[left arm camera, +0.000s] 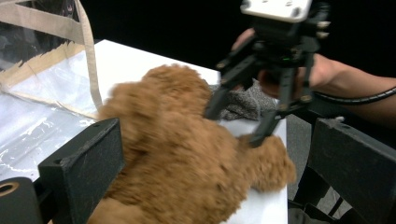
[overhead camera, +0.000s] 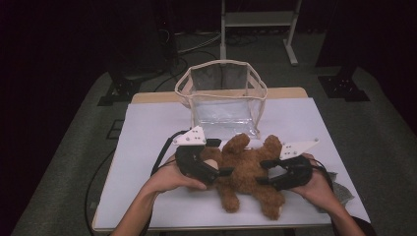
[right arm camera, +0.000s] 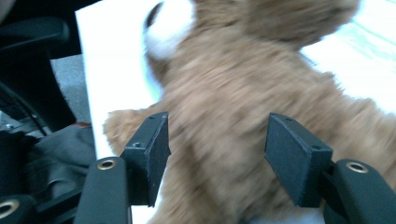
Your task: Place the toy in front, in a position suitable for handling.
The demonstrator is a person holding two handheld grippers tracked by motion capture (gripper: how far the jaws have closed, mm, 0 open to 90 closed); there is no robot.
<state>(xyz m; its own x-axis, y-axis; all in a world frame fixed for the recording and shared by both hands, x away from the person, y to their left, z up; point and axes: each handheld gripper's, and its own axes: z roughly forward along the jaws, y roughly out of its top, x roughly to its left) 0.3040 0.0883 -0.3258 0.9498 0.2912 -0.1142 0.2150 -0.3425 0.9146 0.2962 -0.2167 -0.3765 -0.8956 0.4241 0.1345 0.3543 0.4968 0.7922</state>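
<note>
**A:** Where's the toy sitting?

**B:** The brown, shaggy plush teddy bear (overhead camera: 248,172) lies flat on the white-topped counter (overhead camera: 147,142), near the person's edge, limbs spread. Two of them point toward the clear plastic bag with beige fabric trim (overhead camera: 223,98), which stands open just behind it. I can't tell whether they touch the bag.

**A:** And the left tongs?

**B:** The left tongs (overhead camera: 216,157) are at the bear's left side, held in the left hand (overhead camera: 169,177). In the left gripper view the two black jaws stand wide apart, with the bear's body bulging between them. The near jaw sits right against the fur, and the other is clear of it at the frame's right edge. So they're open, not pinching.

**A:** The right ones?

**B:** The right tongs (overhead camera: 263,172) come in from the bear's right side, in the right hand (overhead camera: 319,189). In the right gripper view the jaws are parted, with brown fur spanning the gap. The pads look close to the fur, but that picture is blurred. I read them as open, with the bear between them rather than squeezed.

**A:** Anything else nearby?

**B:** A crumpled grey knitted cloth (overhead camera: 342,191) lies at the counter's right edge, beside the right hand. Black cables (overhead camera: 162,147) trail off the left tongs.
</note>
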